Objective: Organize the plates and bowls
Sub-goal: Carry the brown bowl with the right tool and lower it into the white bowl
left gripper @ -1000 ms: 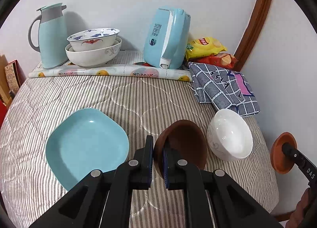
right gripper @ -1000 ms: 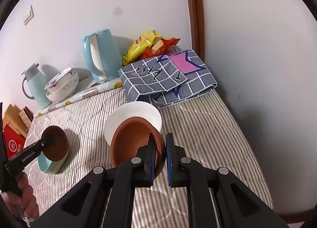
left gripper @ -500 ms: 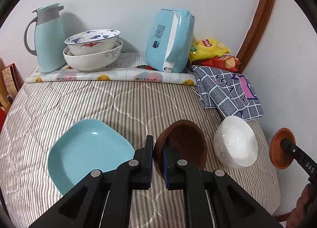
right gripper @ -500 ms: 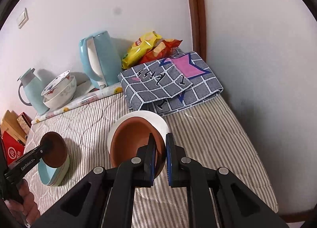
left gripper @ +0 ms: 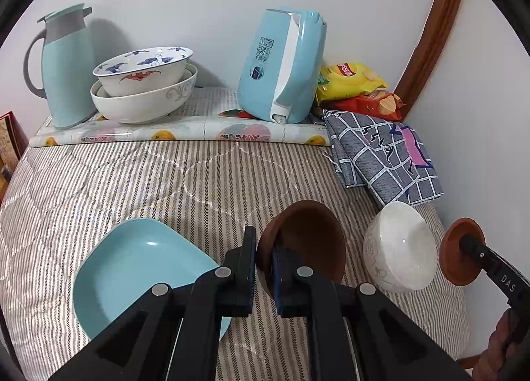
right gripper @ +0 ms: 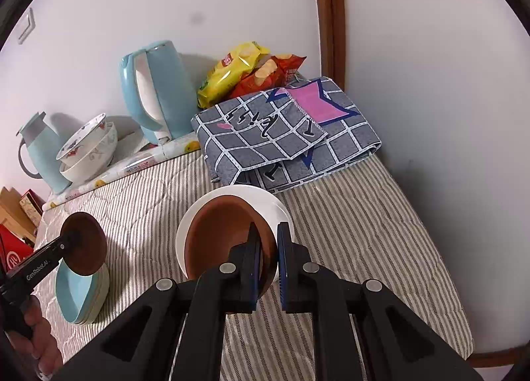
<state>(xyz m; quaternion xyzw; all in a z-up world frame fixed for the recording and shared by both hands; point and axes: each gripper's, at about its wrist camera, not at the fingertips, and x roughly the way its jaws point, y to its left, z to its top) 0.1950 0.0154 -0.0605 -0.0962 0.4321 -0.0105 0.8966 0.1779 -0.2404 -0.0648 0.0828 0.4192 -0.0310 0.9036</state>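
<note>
My left gripper [left gripper: 264, 256] is shut on the rim of a dark brown bowl [left gripper: 309, 242], held above the striped table, right of a light blue square plate [left gripper: 139, 268]. My right gripper [right gripper: 268, 248] is shut on the rim of a reddish-brown bowl [right gripper: 218, 238], held over a white bowl [right gripper: 265, 202]. The white bowl [left gripper: 397, 251] also shows in the left wrist view, with the reddish bowl [left gripper: 458, 255] to its right. In the right wrist view the dark bowl [right gripper: 84, 243] hangs over the blue plate [right gripper: 78, 295].
At the back stand a blue-grey jug [left gripper: 64, 66], two stacked patterned bowls [left gripper: 145, 86], a blue kettle [left gripper: 281, 66] and snack bags [left gripper: 354, 86]. A folded checked cloth [left gripper: 384, 155] lies at the right by the wall. Boxes [right gripper: 16, 225] sit beyond the left edge.
Both grippers have moved forward over the table with their bowls held. The reddish bowl now sits lower and closer over the white bowl.
</note>
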